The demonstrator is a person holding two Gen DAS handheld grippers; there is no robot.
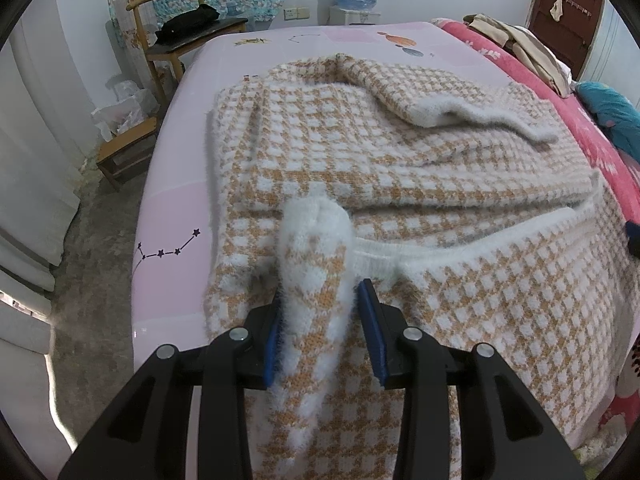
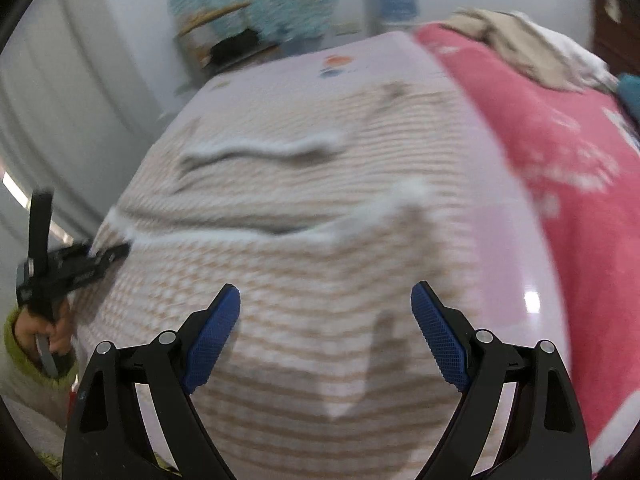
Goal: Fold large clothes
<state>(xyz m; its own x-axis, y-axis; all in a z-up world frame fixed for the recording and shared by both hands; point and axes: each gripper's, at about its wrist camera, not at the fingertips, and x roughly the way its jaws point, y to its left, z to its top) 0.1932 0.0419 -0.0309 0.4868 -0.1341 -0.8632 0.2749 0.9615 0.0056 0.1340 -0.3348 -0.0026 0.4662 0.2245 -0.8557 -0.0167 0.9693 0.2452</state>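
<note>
1. Fuzzy checked sweater lies on the pink bed, ahead of both tools.
2. Left tool pinches a bunched sweater fold.
3. Right tool hovers above it, spread wide, nothing gripped.

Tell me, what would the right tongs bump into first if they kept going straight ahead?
Probably the fuzzy orange-and-white checked knit sweater spread on the bed: it fills the gap between the open right tongs. The picture is blurred, so depth is unclear.
</note>
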